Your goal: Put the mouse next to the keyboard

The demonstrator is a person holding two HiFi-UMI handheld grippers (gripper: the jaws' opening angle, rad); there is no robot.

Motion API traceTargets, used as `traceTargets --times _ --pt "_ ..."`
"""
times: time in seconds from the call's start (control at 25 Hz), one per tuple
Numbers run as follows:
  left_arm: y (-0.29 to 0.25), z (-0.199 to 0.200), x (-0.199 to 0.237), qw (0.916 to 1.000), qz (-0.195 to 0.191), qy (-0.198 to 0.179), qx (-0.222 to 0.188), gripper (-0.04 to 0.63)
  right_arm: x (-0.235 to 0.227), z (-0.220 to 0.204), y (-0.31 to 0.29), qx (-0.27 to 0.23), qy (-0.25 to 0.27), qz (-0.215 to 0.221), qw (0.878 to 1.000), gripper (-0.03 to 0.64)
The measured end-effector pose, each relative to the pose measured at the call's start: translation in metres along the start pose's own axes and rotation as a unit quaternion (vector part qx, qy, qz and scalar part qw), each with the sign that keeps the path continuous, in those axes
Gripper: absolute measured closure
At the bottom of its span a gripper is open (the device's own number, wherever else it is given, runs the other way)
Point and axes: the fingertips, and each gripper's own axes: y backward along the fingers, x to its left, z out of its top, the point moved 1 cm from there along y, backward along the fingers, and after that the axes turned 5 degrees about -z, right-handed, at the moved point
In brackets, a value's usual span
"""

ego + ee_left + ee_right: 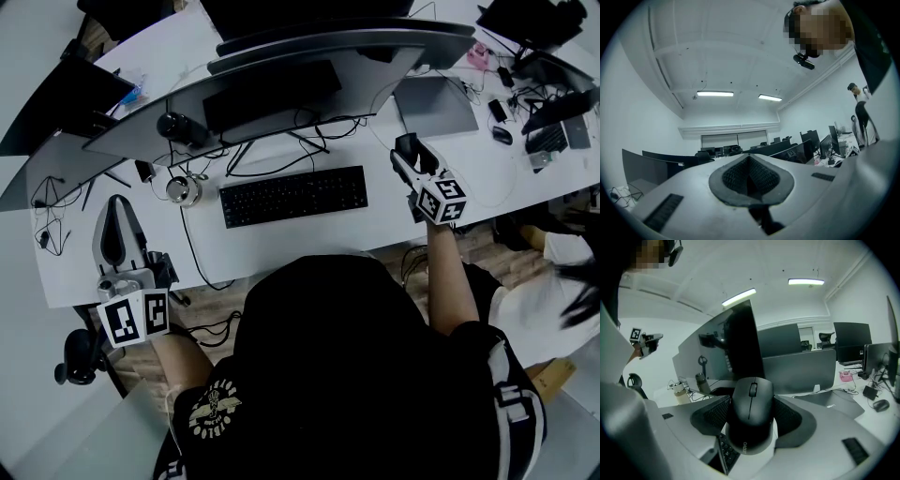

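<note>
Over white desk [281,251], mouse [750,423] tight in right tool [752,409], beside keyboard [293,195]; left tool [750,179] closed, empty.

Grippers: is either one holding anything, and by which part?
The right gripper clamps the black mouse by its two sides; the left gripper is shut on nothing.

Black mouse gripped between the right gripper's jaws, held over the table.

The right gripper [751,414] has its jaws pressed on both sides of the black mouse [750,425], whose scroll wheel faces up and whose front points away. A bit of the black keyboard [724,452] shows just under the mouse's near end. Behind it stands a dark monitor [743,345]. At the left are two bottles [680,392]. At the right a closed grey laptop [829,405] and a second small mouse [880,405] lie on the white table [860,404].
</note>
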Motion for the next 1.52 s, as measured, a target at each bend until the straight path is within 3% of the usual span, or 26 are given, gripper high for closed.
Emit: traceTargets --times 0.84,1.52 --pt "0.01 0.002 -0.003 0.9999 0.012 -0.007 0.001 0.594 -0.014 -0.073 -0.013 0.082 -0.001 -0.015 0.997 0.325" --pt "0.012 -0.004 0.002 0.9999 0.012 -0.004 0.004 0.594 -0.022 -0.153 -0.028 0.193 -0.013 -0.045 0.98 0.325"
